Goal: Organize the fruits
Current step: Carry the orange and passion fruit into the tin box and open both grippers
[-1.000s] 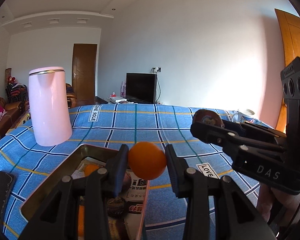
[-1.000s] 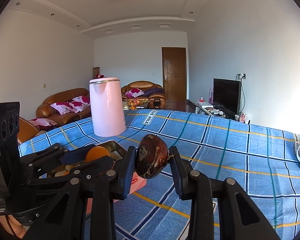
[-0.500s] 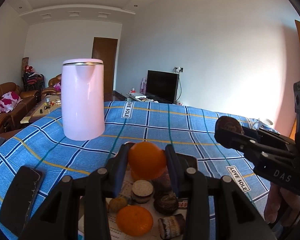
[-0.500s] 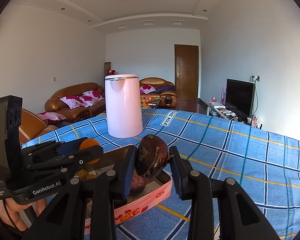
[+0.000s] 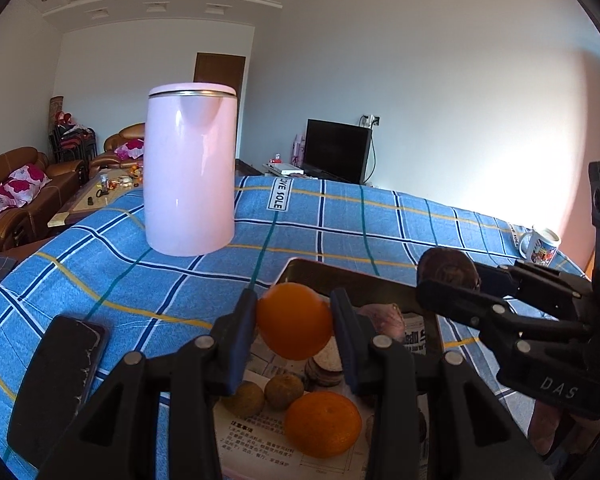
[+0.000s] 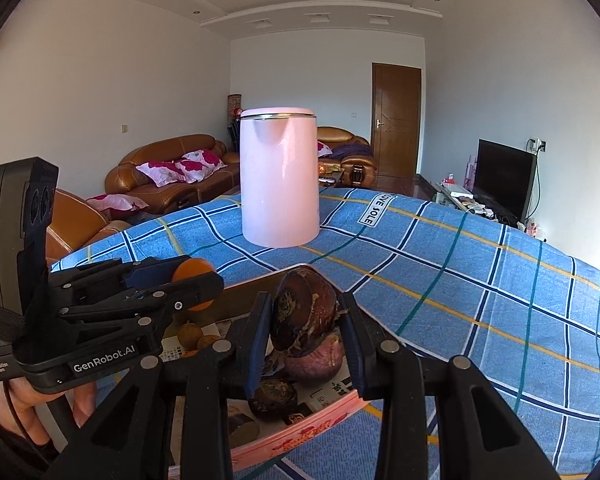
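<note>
Orange fruit [image 5: 294,326] clamped in left gripper [image 5: 294,330], dark brown fruit [image 6: 302,314] clamped in right gripper [image 6: 304,320], both held over tin tray [image 5: 364,280].

Tray sits on blue plaid cloth [image 5: 340,216], just below and ahead of both tongs; inside, under left fingers: second orange [image 5: 323,424], two small brown fruits [image 5: 284,391], dark round pieces, printed paper. Right gripper is to the right of left tongs. Pink kettle [image 5: 191,168] beyond, ahead-left. Black phone [image 5: 58,384] left of left gripper. Mug [image 5: 540,243] far right.

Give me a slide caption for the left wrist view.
Left gripper holds an orange above the fruit tray.
</note>
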`<state>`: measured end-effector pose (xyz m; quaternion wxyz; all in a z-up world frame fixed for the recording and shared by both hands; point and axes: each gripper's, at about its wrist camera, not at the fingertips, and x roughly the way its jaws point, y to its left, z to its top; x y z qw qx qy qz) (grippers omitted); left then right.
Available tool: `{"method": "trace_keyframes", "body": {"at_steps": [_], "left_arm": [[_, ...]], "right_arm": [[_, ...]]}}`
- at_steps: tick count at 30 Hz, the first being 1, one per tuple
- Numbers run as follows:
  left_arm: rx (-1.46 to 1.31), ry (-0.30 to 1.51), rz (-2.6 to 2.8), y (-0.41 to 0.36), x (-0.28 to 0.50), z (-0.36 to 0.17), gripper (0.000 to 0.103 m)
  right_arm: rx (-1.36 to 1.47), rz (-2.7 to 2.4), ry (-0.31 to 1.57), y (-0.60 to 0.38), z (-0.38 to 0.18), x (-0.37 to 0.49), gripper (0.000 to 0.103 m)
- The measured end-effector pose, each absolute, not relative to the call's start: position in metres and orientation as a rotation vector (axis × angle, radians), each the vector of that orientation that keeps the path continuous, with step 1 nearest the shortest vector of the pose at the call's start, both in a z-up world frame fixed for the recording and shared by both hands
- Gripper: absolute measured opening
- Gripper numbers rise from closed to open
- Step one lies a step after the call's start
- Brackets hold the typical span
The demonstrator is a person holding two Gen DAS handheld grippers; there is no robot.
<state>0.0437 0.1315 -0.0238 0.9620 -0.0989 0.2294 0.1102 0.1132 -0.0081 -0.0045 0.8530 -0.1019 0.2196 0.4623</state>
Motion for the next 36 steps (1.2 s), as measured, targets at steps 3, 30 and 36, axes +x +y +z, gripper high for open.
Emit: {"method": "trace_keyframes", "body": {"at_steps": [3,30,36], "left_arm": [[-0.209,0.482,0.220,0.135,0.044,-0.027,0.040],[-0.199,0.573,0.199,0.139,0.051,-0.041,0.040],[-0.194,0.577,0.202,0.138,0.049,-0.042,0.041]], "right_arm": [[-0.239,0.983,0.484,0.001,-0.009,0.110,0.036],[-0.348,0.999,0.625,0.035,-0.041,0.109,0.036],[-0.347,1.017,0.641,0.037,-0.042,0.109,0.036]]}}
